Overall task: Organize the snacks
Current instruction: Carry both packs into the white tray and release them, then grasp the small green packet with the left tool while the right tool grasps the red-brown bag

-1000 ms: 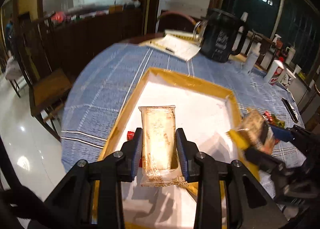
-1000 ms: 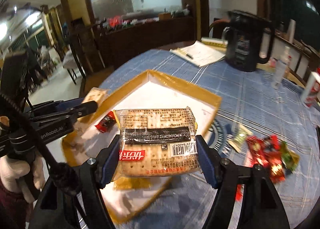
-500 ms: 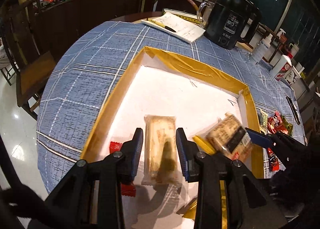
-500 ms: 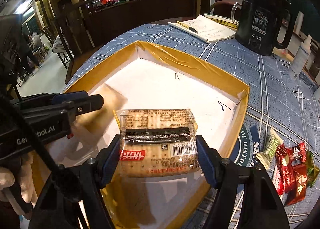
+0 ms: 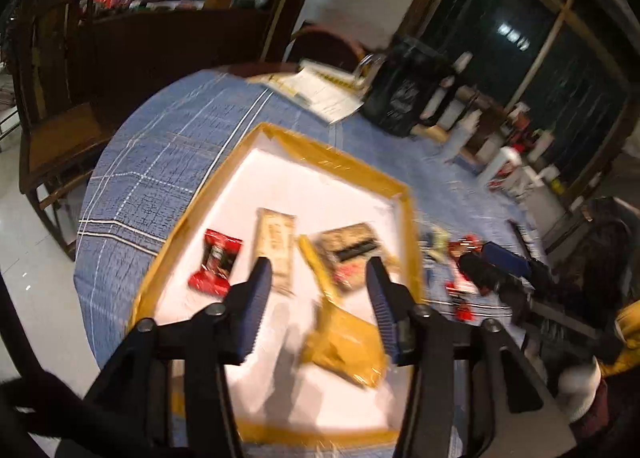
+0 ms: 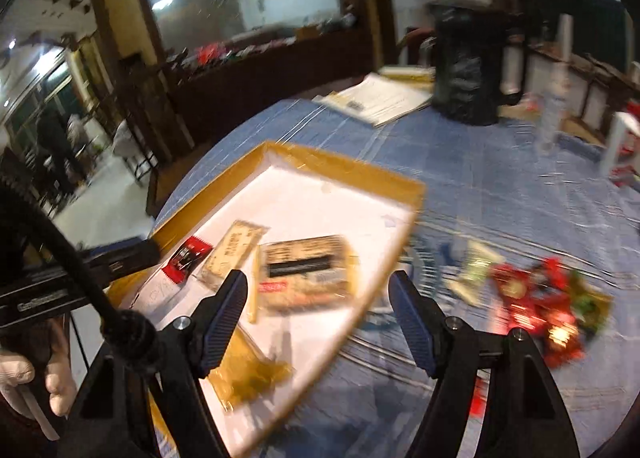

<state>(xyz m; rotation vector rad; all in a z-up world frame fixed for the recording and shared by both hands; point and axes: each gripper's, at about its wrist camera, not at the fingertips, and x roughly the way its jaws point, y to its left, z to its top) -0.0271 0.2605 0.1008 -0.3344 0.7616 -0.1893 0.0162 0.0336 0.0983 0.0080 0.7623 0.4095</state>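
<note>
While both the left claw (image 5: pixel 318 278) and right claw (image 6: pixel 316 298) gape wide and empty, the loose red snacks (image 6: pixel 540 298) on the worktop (image 6: pixel 500 186) look light, crinkly and slippery, best pinched across their middles.

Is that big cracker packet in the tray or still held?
In the tray. The cracker packet lies flat on the white floor of the tray, and the right tool is open, gripping nothing.
</note>
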